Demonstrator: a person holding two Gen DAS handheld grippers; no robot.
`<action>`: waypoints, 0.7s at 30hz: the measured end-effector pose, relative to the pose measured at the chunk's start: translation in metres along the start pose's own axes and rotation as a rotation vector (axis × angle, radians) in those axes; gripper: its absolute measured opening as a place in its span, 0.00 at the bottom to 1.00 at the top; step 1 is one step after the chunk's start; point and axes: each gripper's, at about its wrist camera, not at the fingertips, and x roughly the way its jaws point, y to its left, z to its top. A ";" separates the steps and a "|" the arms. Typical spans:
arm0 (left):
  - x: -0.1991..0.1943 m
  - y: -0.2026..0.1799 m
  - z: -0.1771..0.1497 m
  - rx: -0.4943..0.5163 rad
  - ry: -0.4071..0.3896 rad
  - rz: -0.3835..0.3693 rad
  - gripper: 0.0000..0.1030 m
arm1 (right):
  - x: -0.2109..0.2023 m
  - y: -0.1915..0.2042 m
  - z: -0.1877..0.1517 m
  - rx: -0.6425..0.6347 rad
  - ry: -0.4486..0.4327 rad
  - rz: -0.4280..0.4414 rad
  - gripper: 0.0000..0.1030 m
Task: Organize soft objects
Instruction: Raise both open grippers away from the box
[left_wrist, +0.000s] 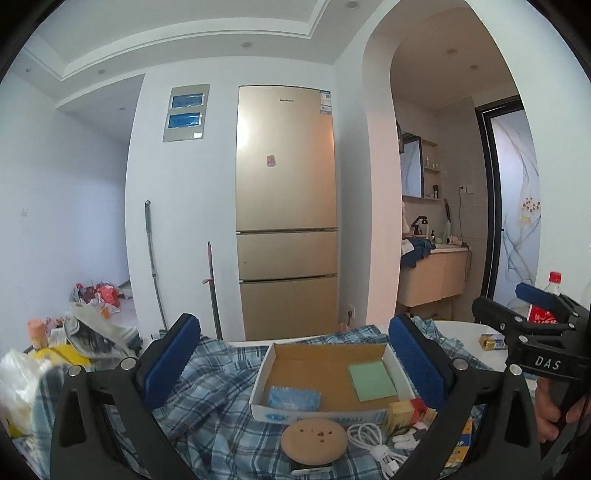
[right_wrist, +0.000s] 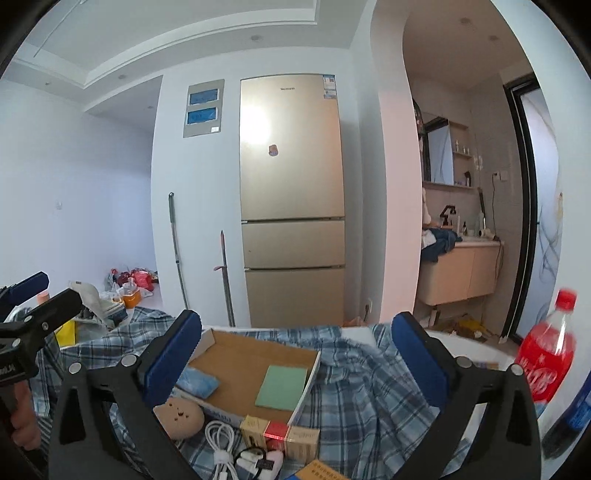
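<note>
Left wrist view: left gripper (left_wrist: 293, 360) hanging w/ fingers spread wide, nothing between. Right gripper (right_wrist: 295, 356) likewise gaping, empty. Blue sponge (left_wrist: 293, 398) and green pad (left_wrist: 372, 380) lying apart inside cardboard box (left_wrist: 321, 413) on plaid cloth (left_wrist: 218, 406); tan round cushion (left_wrist: 314, 439) sitting just in front.

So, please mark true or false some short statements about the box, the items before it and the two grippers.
1. The cardboard box holds a green pad. True.
2. The blue packet lies outside the box. False: it lies inside.
3. The left gripper grips the white cable. False: it is open, holding nothing.
4. The right gripper is open. True.
5. A plaid cloth lies under the box. True.
</note>
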 end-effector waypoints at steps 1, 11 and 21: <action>0.002 0.000 -0.006 0.002 -0.003 0.007 1.00 | 0.003 -0.001 -0.006 0.006 0.009 0.004 1.00; 0.038 -0.015 -0.068 0.093 0.100 0.006 1.00 | 0.030 -0.002 -0.050 0.010 0.105 -0.016 1.00; 0.038 -0.004 -0.068 0.047 0.098 0.021 1.00 | 0.037 -0.009 -0.056 0.032 0.165 -0.047 1.00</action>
